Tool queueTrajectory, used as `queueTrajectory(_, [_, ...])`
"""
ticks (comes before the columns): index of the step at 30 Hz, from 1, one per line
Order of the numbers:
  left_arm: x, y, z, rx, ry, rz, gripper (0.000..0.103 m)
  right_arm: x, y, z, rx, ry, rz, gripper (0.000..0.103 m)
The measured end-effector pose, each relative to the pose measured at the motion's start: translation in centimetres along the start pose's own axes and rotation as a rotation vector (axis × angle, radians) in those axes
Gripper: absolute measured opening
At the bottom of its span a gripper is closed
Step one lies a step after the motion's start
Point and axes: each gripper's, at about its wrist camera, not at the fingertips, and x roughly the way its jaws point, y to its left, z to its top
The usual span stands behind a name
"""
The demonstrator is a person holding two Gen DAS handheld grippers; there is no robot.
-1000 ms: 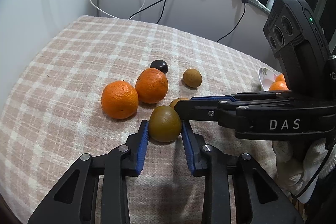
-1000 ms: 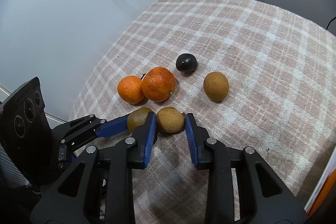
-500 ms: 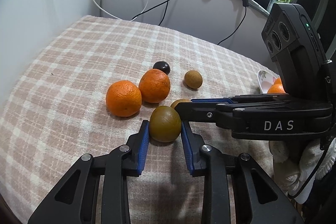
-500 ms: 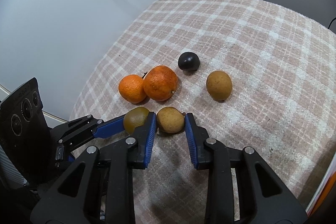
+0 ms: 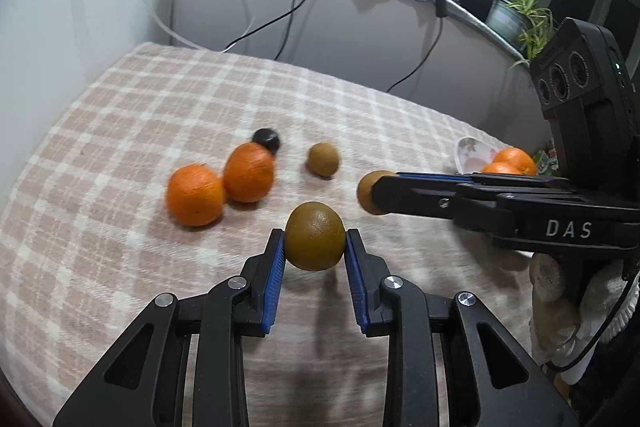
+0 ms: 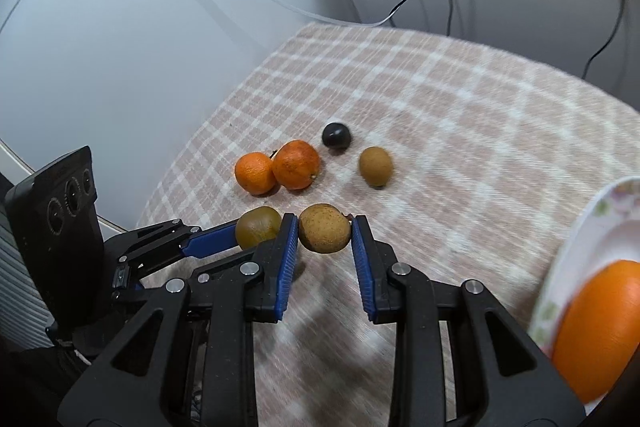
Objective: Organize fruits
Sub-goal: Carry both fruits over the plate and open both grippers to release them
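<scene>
My left gripper (image 5: 315,247) is shut on a greenish-brown kiwi (image 5: 315,235) and holds it above the checked cloth. My right gripper (image 6: 325,241) is shut on a tan kiwi (image 6: 324,233), also lifted; it shows in the left wrist view (image 5: 366,191) at the tip of the right gripper's fingers. The left gripper's kiwi shows in the right wrist view (image 6: 257,231). On the cloth lie two oranges (image 5: 195,194) (image 5: 249,171), a dark plum (image 5: 267,140) and a third kiwi (image 5: 323,159).
A white flowered plate (image 6: 580,227) holding an orange (image 6: 596,327) stands at the right; it also shows in the left wrist view (image 5: 470,154). The table's far edge meets a white wall with hanging cables. A potted plant (image 5: 516,13) stands on a ledge.
Both grippers closed on their kiwis and lifted them off the cloth. Both moved up and to the right, bringing the plate into the right wrist view.
</scene>
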Motion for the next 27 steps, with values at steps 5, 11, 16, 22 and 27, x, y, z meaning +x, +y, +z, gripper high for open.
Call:
queueTrajectory(5, [0.2,-2.1,0.8,0.033,-0.009,-0.032,0.028,-3.3,-1.5,-0.3,0.01,-0.055,-0.04,0.029])
queueTrajectory(11, [1.2,-5.0,1.9,0.075,-0.015,-0.08,0.028,-7.0,-4.3,-0.7,0.041,-0.112,-0.1,0.029])
queueTrajectory(16, [2.1,-7.0,2.7,0.104,-0.016,-0.111,0.028,-9.2,-6.5,-1.2,0.073,-0.146,-0.151,0.029])
queueTrajectory(22, [3.2,-9.3,3.9,0.139,-0.018,-0.145,0.028,-11.0,-8.8,-1.4,0.099,-0.169,-0.2,0.029])
queueTrajectory(27, [4.2,-11.2,4.7,0.164,-0.014,-0.169,0.028,-11.7,-10.5,-1.4,0.112,-0.182,-0.239,0.029])
